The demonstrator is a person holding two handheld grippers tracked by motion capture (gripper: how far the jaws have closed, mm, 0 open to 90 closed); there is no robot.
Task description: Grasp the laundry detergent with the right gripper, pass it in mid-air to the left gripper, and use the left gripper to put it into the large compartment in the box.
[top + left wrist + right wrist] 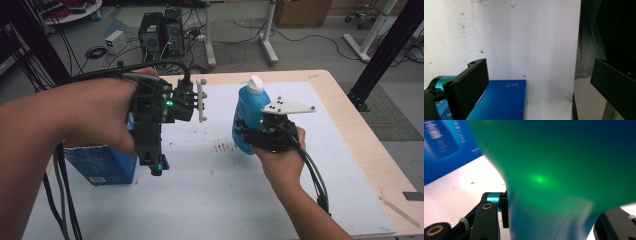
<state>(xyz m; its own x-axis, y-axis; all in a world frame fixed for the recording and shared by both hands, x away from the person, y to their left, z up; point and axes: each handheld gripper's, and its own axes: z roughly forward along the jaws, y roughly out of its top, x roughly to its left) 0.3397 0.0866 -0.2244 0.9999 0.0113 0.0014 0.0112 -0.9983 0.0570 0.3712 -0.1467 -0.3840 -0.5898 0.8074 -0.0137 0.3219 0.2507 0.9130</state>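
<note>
The blue bottle (pixel 246 117) is clamped by the right gripper (pixel 250 134) (left gripper (pixel 536 82) jaws spread, empty), so slippage from its rounded body is risked.

Left gripper (pixel 159 167): black boxy body, a small green light glowing on its side, a teal ring near the lower end, a pale grey bar with rounded ends fixed at the front.
Left gripper's jaws: flat, matte black plates, a small hole at one top corner.
Right gripper (pixel 243 131): black frame, topped by a pale grey three-cornered plate with dark dots.
Right gripper's linkage: black arms with brass-ringed pivots, a teal collar, white ties.
Cables: black, thick, trailing from each gripper.
Arms: bare, no sleeves in view.
</note>
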